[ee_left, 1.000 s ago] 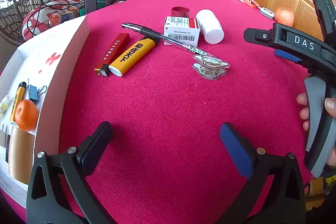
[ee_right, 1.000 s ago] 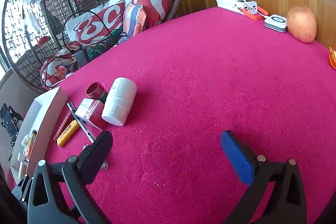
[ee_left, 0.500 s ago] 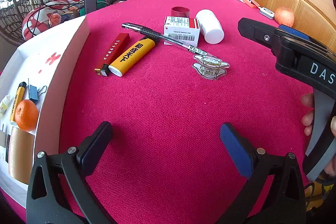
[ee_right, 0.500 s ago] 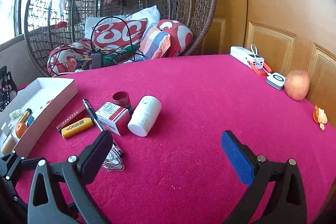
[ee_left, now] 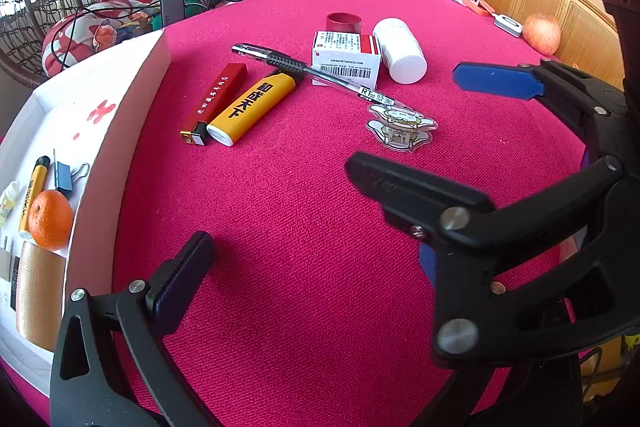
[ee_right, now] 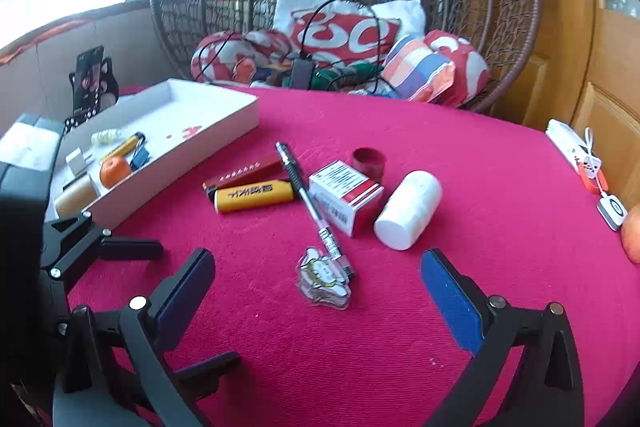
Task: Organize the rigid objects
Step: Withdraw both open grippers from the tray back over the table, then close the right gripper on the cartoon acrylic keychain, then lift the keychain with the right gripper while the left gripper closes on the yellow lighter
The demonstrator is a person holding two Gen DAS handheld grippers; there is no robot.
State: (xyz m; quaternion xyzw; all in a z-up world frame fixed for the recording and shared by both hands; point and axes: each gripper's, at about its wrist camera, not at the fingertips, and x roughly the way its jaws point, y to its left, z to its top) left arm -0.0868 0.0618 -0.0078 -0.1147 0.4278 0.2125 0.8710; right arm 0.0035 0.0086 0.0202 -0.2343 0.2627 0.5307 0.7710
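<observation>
Left wrist: right gripper (ee_left: 404, 127) across clip (ee_left: 401, 128).

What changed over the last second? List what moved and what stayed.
The right gripper swung left toward the clutter, open and empty, now aimed at the cartoon clip. Nothing was grasped or released. The left gripper, pen, lighters, box and bottle stayed put.

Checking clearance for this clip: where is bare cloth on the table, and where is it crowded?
Bare red cloth lies between the white bottle and the apple, and nearer than the cartoon clip. Crowded: red lighter, yellow lighter, pen and medicine box bunch beside the white tray.
</observation>
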